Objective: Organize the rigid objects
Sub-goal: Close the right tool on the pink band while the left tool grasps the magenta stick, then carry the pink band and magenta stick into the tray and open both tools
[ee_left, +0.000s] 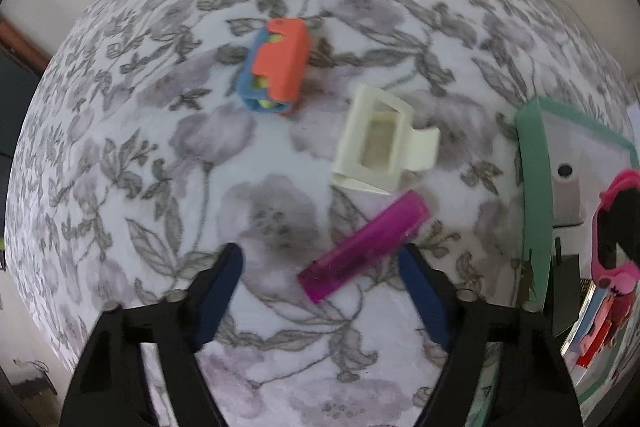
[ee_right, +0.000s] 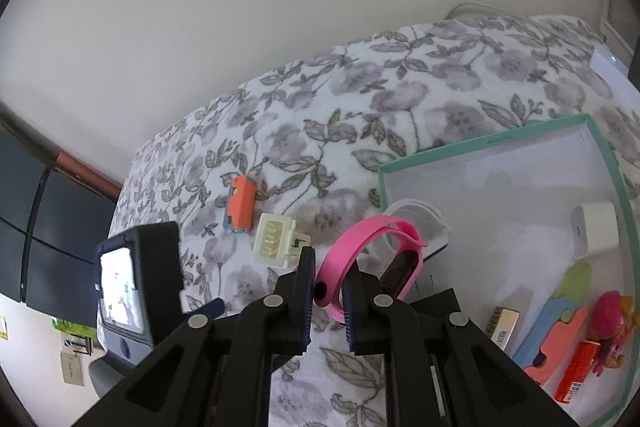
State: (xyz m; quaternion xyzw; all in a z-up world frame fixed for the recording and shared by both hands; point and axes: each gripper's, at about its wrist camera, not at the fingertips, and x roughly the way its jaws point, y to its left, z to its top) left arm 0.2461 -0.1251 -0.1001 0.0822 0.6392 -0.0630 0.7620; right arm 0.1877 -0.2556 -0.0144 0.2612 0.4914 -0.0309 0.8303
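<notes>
A purple lighter lies slantwise on the floral blanket between the blue pads of my left gripper. It is close to the right pad and far from the left one, so the gripper is open and points straight down. Beyond it lie a cream hair claw and an orange-and-blue block. My right gripper is shut on a pink wristband, held above the blanket at the near-left corner of a green-rimmed box. The wristband also shows at the right edge of the left wrist view.
The green-rimmed box holds a white cube, a white round item, flat orange and blue pieces, a pink toy and a red pack. A pale wall rises behind the bed. The body of the left gripper stands at left.
</notes>
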